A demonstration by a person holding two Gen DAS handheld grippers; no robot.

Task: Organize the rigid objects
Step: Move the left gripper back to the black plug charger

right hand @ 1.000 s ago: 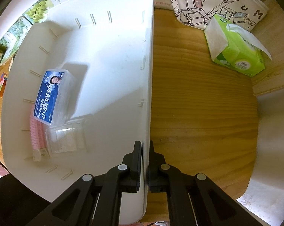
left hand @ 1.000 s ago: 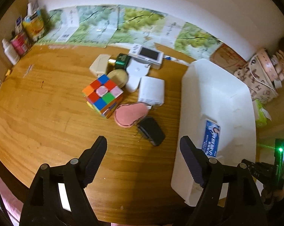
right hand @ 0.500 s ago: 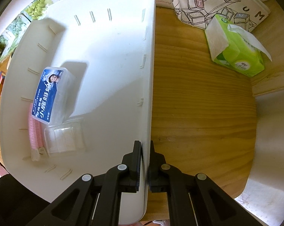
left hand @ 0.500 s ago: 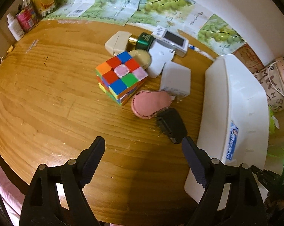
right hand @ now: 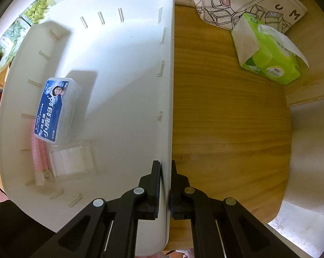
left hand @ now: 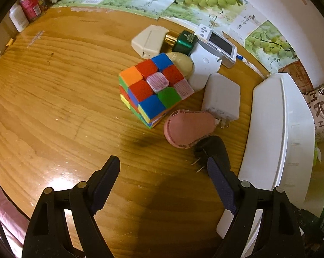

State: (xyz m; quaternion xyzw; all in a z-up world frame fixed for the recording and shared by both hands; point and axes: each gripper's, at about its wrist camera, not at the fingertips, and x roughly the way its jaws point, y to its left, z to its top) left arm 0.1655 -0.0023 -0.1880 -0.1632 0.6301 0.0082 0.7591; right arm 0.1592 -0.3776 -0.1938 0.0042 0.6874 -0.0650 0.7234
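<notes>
left hand-held gripper hanging agape over tabletop, black plug beside its right finger; right hand-held gripper clamping white bin wall. risk: finger nudging plug aside.

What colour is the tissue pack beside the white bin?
Bright green with white tissue, clearest in the right wrist view.

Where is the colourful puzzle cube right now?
In the left wrist view the puzzle cube sits on the wooden table near the middle, with the pink pouch beside it and the white bin further right.
</notes>
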